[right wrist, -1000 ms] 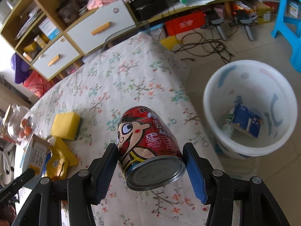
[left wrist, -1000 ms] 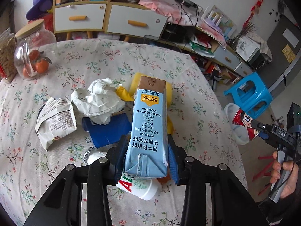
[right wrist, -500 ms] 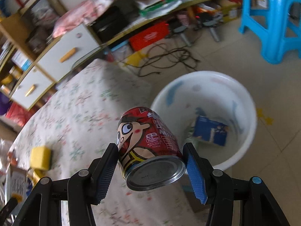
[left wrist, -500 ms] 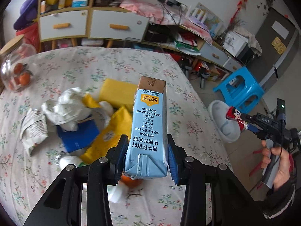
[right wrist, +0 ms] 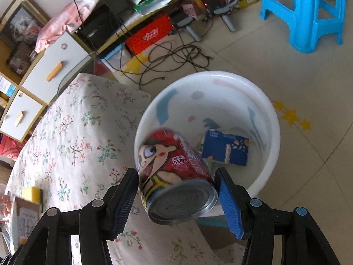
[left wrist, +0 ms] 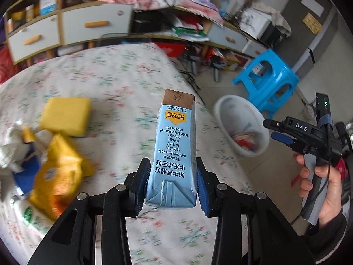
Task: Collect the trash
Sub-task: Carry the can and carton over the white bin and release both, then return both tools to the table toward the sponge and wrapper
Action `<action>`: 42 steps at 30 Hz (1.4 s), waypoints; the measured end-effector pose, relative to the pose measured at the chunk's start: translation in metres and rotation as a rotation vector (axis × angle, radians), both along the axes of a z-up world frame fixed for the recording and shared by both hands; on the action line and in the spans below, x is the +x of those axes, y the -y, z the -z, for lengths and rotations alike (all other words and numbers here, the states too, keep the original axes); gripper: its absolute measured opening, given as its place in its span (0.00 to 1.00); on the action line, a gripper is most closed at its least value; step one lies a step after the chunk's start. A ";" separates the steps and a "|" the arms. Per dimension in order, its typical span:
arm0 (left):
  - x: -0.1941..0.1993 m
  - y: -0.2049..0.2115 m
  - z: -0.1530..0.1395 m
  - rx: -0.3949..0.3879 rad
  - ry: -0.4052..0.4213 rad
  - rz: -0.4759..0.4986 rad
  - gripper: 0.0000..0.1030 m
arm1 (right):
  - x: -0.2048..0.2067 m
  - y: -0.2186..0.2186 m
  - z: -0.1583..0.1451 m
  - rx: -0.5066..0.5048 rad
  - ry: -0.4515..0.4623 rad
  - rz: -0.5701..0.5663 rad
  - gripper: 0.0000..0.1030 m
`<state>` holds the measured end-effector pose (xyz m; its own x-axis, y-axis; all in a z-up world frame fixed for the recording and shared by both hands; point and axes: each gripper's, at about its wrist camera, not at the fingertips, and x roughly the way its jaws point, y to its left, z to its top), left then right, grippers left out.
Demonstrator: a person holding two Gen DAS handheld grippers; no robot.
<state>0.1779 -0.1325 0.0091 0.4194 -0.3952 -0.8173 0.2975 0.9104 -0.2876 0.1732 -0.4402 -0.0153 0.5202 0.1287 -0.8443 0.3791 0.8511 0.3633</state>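
Note:
My left gripper (left wrist: 171,185) is shut on a tall light-blue milk carton (left wrist: 176,145), held above the floral table (left wrist: 114,81). To its right, a hand (left wrist: 326,190) holds my right gripper (left wrist: 275,130) over the white bin (left wrist: 225,110) on the floor. In the right wrist view a red cartoon can (right wrist: 174,170) sits tilted and blurred between the pads of the right gripper (right wrist: 176,198), slipping out above the bin (right wrist: 260,101). The left wrist view shows nothing between those fingers and a red shape inside the bin. A dark blue box (right wrist: 225,148) lies in the bin.
A yellow sponge (left wrist: 65,116), a yellow packet (left wrist: 55,176) and crumpled white wrappers (left wrist: 8,152) lie on the table's left. A blue stool (left wrist: 267,81) stands behind the bin. Cables (right wrist: 176,57) trail across the floor before low cabinets (right wrist: 53,70).
Both grippers have swung right, off the table toward the bin. The can, earlier held firmly and sharp, is now tilted and blurred, coming loose over the bin. The carton stays gripped.

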 end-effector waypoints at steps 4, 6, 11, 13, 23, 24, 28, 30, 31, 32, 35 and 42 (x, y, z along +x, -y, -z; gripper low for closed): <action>0.004 0.038 0.008 0.007 -0.017 0.062 0.41 | -0.012 0.011 -0.008 -0.023 0.014 0.003 0.69; 0.007 0.054 0.011 0.005 -0.025 0.090 0.41 | -0.019 0.017 -0.013 -0.049 0.018 0.010 0.70; 0.014 0.097 0.017 -0.014 -0.044 0.151 0.41 | -0.044 0.039 -0.022 -0.097 0.028 0.030 0.73; 0.016 0.114 0.017 -0.016 -0.039 0.173 0.41 | -0.054 0.047 -0.024 -0.113 0.030 0.044 0.74; 0.031 0.167 0.021 -0.007 -0.002 0.239 0.40 | -0.079 0.078 -0.024 -0.092 0.033 0.102 0.74; 0.033 0.169 0.020 -0.018 0.008 0.249 0.40 | -0.080 0.078 -0.024 -0.091 0.034 0.104 0.74; 0.040 0.177 0.021 -0.001 0.025 0.264 0.58 | -0.080 0.078 -0.025 -0.082 0.041 0.107 0.74; 0.040 0.175 0.020 0.046 0.046 0.229 0.76 | -0.080 0.079 -0.025 -0.076 0.042 0.109 0.74; 0.039 0.171 0.019 0.069 0.066 0.203 0.81 | -0.080 0.079 -0.025 -0.072 0.043 0.109 0.74; 0.039 0.168 0.019 0.079 0.075 0.192 0.82 | -0.080 0.078 -0.025 -0.068 0.045 0.109 0.74; 0.039 0.153 0.019 0.094 0.074 0.164 0.85 | -0.080 0.075 -0.026 -0.071 0.048 0.102 0.74; 0.029 0.105 0.014 0.126 0.089 0.102 0.98 | -0.070 0.058 -0.028 -0.112 0.046 0.048 0.75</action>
<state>0.2070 -0.2377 -0.0049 0.4554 -0.3359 -0.8245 0.4095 0.9013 -0.1410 0.1032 -0.4978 0.0131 0.5619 0.0086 -0.8272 0.4060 0.8684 0.2848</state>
